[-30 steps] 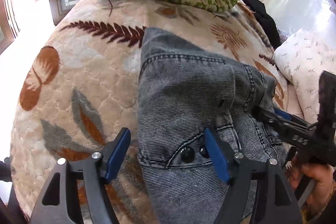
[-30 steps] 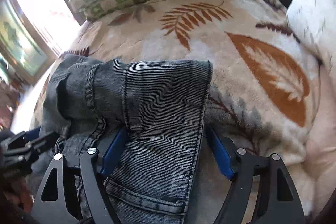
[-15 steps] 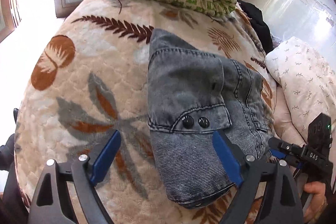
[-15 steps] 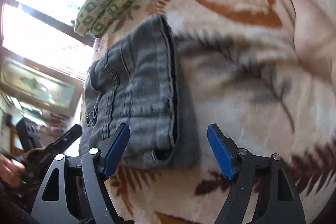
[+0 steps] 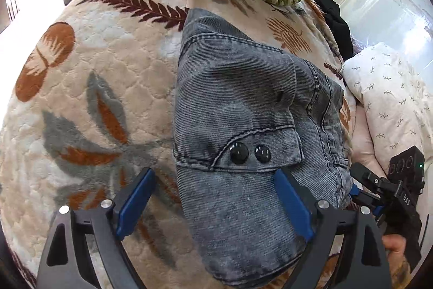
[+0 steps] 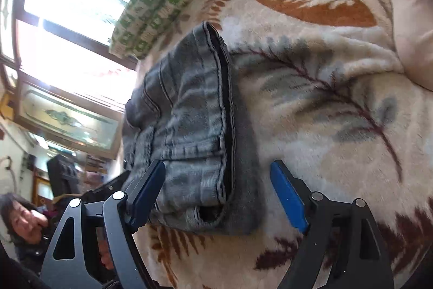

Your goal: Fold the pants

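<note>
"DAS" lettering on the right gripper (image 5: 360, 190) beside folded pants (image 5: 243, 126)

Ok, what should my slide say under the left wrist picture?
Folded grey jeans lying on a leaf-patterned blanket, the open left tool hovering above.

Folded grey jeans (image 5: 243, 110) on bedspread (image 5: 94, 88)

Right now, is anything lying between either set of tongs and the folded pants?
Nothing visible. The pants lie folded on the leaf-print blanket, directly ahead of the open left tongs. The right tongs, jaws opening, sit over their near edge unobstructed.
</note>
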